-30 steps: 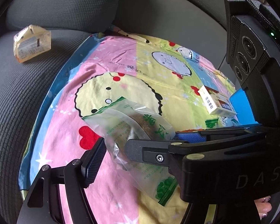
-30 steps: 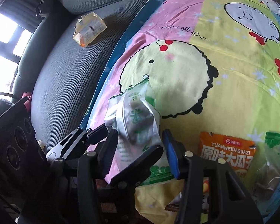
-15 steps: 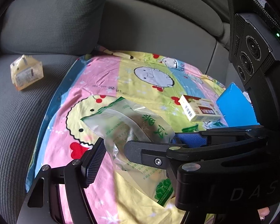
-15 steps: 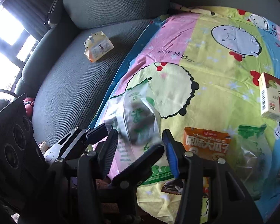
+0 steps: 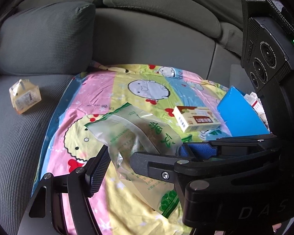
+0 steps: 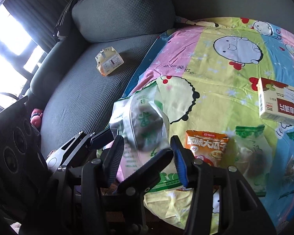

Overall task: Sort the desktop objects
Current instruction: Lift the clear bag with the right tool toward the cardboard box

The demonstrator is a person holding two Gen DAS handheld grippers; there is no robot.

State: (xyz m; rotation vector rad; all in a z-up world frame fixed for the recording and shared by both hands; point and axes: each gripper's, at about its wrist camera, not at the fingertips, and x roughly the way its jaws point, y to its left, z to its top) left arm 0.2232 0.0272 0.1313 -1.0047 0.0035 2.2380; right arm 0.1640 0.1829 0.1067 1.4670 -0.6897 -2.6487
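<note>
The left tool (image 5: 115, 156) and the right tool (image 6: 147, 152) meet on one thing: a clear plastic snack bag with green print and a dark round cake inside (image 5: 139, 137). In the left wrist view the bag sits between the left tool's two fingers, and the right tool's black arm crosses in front, its blue pad (image 5: 201, 148) against the bag's right side. In the right wrist view the same bag (image 6: 145, 129) stands between the right tool's fingers, which are spread wide with gaps on both sides, so that tool is released. Whether the left tool is clenched on the bag cannot be told; the bag touches its left pad (image 5: 98, 170), yet the far finger is hidden.

The bag is raised above a bright cartoon-print cloth of pink, yellow and blue (image 6: 215, 72) spread over a grey fabric sofa (image 6: 84, 90). Just right of the right tool lies an orange seed packet with white lettering (image 6: 207, 143), and beside it another clear bag with a dark cake (image 6: 252, 156). Farther right rests a cream and red cardboard box (image 6: 280, 103), near a flat blue box (image 5: 243, 113). Well apart, on the bare sofa seat, lies a small yellowish carton (image 6: 108, 61).
</note>
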